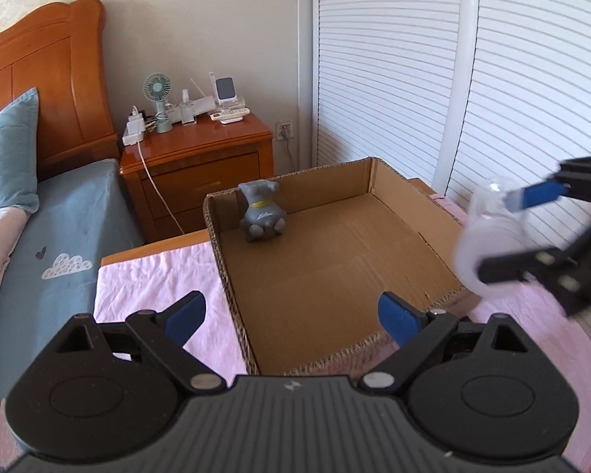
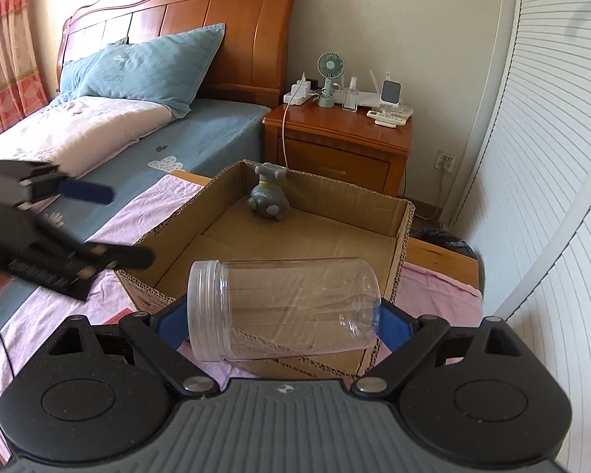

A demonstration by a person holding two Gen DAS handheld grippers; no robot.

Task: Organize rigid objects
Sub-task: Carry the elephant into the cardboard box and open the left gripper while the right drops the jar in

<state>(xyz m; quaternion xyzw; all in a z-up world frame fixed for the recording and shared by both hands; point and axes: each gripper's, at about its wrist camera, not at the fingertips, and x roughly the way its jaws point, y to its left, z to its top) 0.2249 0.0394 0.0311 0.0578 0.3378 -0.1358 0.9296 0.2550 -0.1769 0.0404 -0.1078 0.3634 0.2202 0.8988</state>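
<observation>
A clear plastic jar (image 2: pixel 283 307) with a threaded mouth lies sideways between the blue pads of my right gripper (image 2: pixel 283 317), which is shut on it above the near edge of an open cardboard box (image 2: pixel 346 201). In the left wrist view the same jar (image 1: pixel 480 244) hangs blurred in the right gripper (image 1: pixel 508 232) over the box's right side. A grey toy dog (image 1: pixel 262 213) sits in the far corner of the box (image 1: pixel 378 181), also visible from the right as the toy dog (image 2: pixel 268 197). My left gripper (image 1: pixel 291 303) stands open and empty over the box's near left corner.
The box rests on a pink cloth (image 1: pixel 153 280) over a low wooden table. A bed with a blue pillow (image 2: pixel 145 67) lies to the left. Behind stands a wooden nightstand (image 2: pixel 335 134) with a small fan (image 2: pixel 329 75) and chargers. White louvred doors (image 1: pixel 394 79) line the right side.
</observation>
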